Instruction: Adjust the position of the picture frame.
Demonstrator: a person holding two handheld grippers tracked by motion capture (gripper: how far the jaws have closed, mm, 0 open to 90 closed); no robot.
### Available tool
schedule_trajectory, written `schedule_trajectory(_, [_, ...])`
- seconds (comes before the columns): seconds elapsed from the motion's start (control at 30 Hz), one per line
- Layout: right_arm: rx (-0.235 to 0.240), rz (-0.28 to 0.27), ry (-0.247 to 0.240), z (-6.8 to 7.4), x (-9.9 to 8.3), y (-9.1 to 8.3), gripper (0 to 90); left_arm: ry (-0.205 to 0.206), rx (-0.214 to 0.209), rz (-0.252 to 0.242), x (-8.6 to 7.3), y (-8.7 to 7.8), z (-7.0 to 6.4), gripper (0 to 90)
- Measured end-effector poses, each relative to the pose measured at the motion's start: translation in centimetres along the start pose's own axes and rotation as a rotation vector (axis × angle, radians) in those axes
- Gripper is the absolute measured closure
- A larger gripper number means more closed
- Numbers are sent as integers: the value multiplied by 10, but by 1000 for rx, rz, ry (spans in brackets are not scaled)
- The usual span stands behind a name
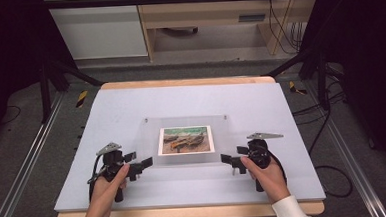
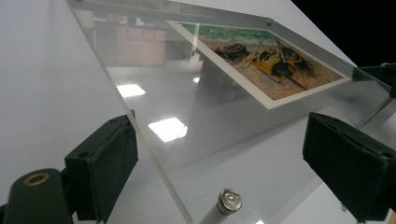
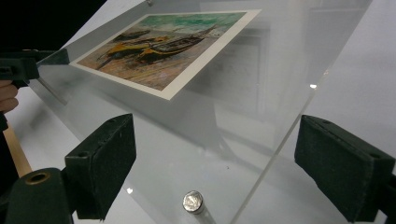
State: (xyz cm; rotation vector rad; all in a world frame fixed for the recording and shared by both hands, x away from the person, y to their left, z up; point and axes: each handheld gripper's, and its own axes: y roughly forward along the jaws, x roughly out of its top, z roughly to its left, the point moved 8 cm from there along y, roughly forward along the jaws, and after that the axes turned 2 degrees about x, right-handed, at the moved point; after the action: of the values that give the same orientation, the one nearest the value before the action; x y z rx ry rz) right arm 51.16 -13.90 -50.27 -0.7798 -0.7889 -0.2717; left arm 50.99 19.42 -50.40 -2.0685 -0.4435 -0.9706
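A clear acrylic picture frame [image 1: 185,139] lies flat on the pale mat [image 1: 116,110], with a print of boats on a beach [image 1: 185,140] in its middle. My left gripper [image 1: 138,161] stands open at the frame's near left corner. In the left gripper view that corner and its metal post [image 2: 229,200] sit between the gripper's [image 2: 224,158] jaws, untouched. My right gripper [image 1: 233,155] is open at the near right corner. In the right gripper view the plate's edge [image 3: 275,140] and another post [image 3: 193,201] lie within the gripper's [image 3: 219,158] gap.
The mat covers a wooden table [image 1: 184,82] whose front edge runs just below both hands. Black frame legs [image 1: 298,58] and cables [image 1: 327,126] flank the table. A wooden desk [image 1: 201,18] stands behind it.
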Motion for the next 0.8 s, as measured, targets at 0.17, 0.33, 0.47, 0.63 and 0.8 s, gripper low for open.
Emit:
schedule_trajectory(0.17, [3,-1,10,0,0,1,131,-4,-6,1,0,1,0,100])
schedule_trajectory(0.33, [-2,-1,29,0,1,4,136,-3,-6,3,1,3,1,100])
schedule_trajectory(0.47, [-1,-1,32,-1,2,6,137,-5,-14,7,1,4,1,100])
schedule_trajectory(0.63, [4,7,37,-1,2,6,149,-8,-16,22,2,4,2,109])
schedule_trajectory(0.8, [13,16,35,-2,3,5,166,-6,-13,37,3,3,2,117])
